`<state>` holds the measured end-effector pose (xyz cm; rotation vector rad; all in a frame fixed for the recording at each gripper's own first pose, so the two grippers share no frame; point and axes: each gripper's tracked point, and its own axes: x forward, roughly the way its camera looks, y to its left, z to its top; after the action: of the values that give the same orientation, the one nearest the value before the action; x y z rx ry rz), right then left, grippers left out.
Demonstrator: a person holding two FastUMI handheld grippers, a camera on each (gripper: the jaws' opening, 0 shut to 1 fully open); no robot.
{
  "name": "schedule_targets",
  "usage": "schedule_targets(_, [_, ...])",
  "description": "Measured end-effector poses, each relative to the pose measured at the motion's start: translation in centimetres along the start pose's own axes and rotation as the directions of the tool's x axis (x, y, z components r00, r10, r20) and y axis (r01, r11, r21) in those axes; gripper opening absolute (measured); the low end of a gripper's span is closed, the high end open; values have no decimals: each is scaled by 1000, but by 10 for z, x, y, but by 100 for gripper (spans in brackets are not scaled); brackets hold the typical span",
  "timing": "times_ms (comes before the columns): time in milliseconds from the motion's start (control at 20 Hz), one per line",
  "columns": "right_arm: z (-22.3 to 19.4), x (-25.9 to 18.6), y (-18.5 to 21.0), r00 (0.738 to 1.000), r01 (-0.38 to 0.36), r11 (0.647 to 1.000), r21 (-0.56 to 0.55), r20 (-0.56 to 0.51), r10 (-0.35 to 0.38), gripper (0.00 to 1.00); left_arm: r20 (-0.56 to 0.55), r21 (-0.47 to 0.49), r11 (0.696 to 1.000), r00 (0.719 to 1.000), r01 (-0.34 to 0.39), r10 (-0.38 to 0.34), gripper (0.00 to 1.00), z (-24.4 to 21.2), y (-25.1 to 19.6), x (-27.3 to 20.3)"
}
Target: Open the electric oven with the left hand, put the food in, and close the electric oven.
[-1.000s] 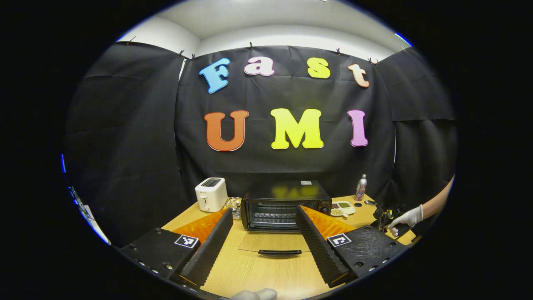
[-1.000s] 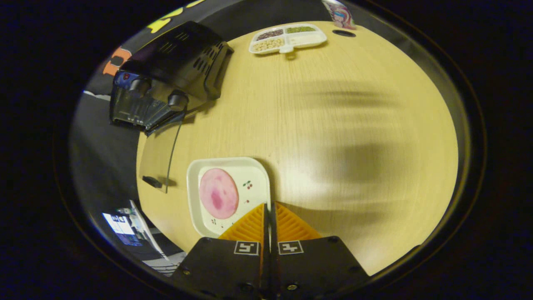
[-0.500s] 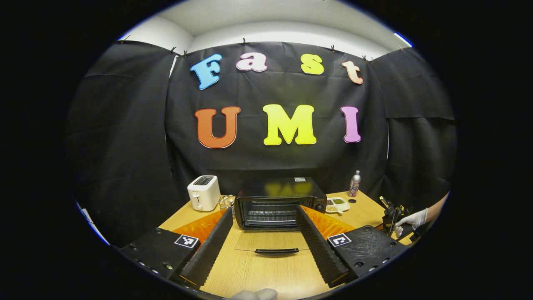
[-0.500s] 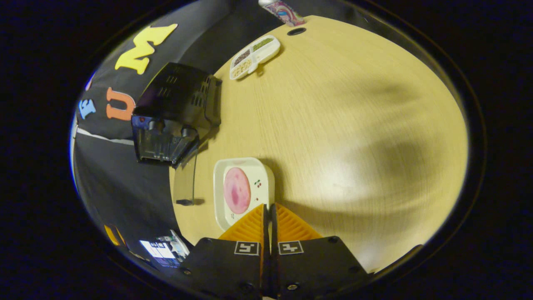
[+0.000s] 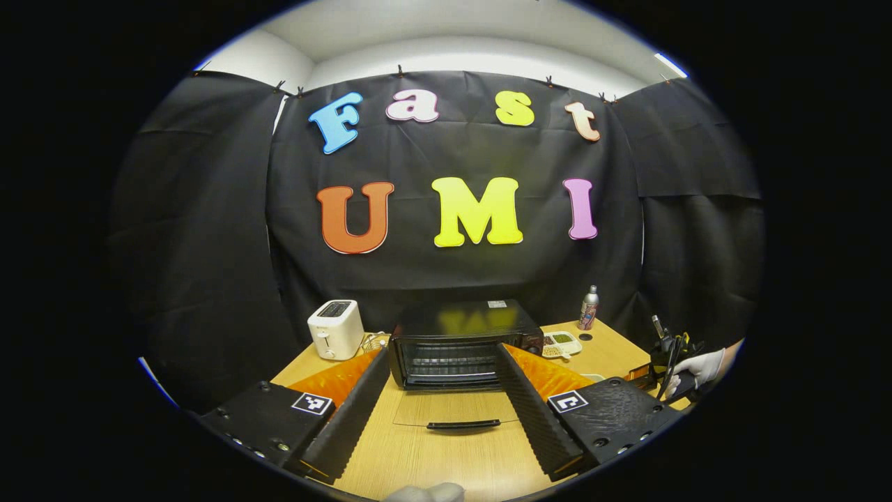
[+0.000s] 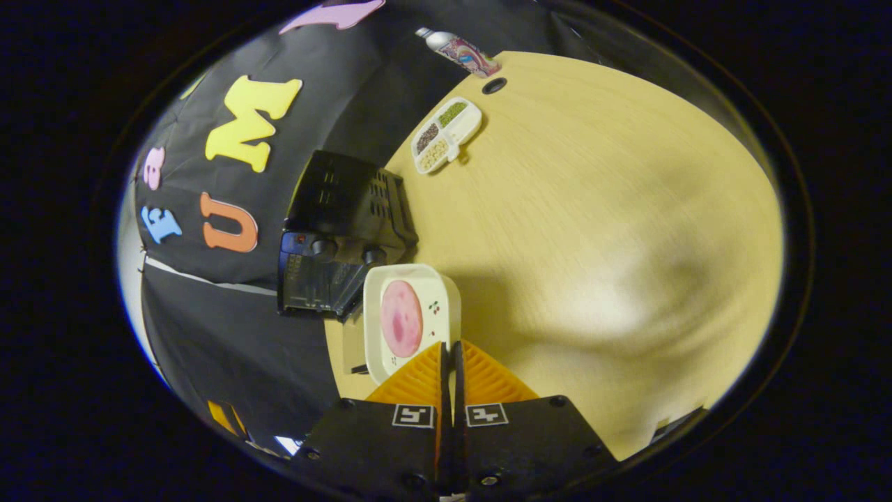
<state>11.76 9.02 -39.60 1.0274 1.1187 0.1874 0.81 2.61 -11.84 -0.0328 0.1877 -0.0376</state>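
on wood table (image 6: pixel 592 209) — square plate (image 6: pixel 411 317)

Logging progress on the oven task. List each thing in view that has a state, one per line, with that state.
Electric oven: door open, folded down flat on the table.
Oven door handle: free, between the left gripper's fingers, untouched.
Left gripper: open, holding nothing.
Right gripper: shut on the plate's edge.
Plate: lifted, carrying a pink slice of food.
Toaster: upright, slots empty.
Bottle: upright.
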Motion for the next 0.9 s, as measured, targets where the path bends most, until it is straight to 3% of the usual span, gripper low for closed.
schedule_targets(200, [-23, 23, 38, 999, -24, 999, 49, 39, 22, 0, -21, -8, 1000, 1000, -11, 11, 97, 0, 17, -3])
schedule_targets(400, [-40, 54, 82, 994, -68, 989, 130, 97, 56, 3, -35, -8, 999, 999, -32, 31, 97, 3, 40, -11])
schedule_targets(700, [-55, 124, 124, 983, -75, 963, 261, 181, 27, 0, -52, 51, 996, 996, -72, 75, 96, 7, 72, -24])
schedule_targets(800, [-57, 149, 143, 982, -100, 955, 279, 181, 49, 4, -65, 43, 995, 994, -88, 91, 96, 6, 79, -28])
schedule_targets(900, [-53, 169, 158, 980, -106, 959, 263, 193, 55, 0, -81, 38, 994, 991, -102, 105, 96, 3, 86, -31])
